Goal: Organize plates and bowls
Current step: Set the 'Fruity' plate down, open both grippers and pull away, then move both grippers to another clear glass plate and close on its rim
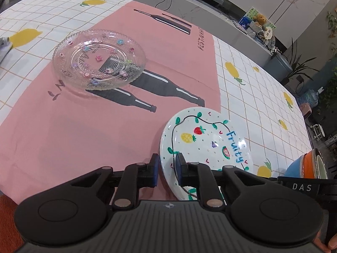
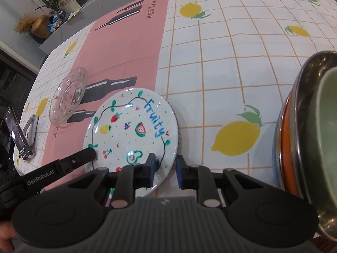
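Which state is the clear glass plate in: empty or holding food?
Empty: the glass plate shows only its own flower decorations, with the pink mat visible through it.

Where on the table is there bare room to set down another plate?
Free: the lemon cloth beyond the fruit plate, left of the bowl stack, and the pink mat in front of the glass plate. Crowded: around the fruit plate, where both grippers straddle its rim, and beside the phone.

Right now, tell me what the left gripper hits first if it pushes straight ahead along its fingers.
The left gripper already straddles the near rim of the white Fruity plate, so going straight on, its fingers slide further onto that plate first. The glass plate lies farther off to the left, out of that line.
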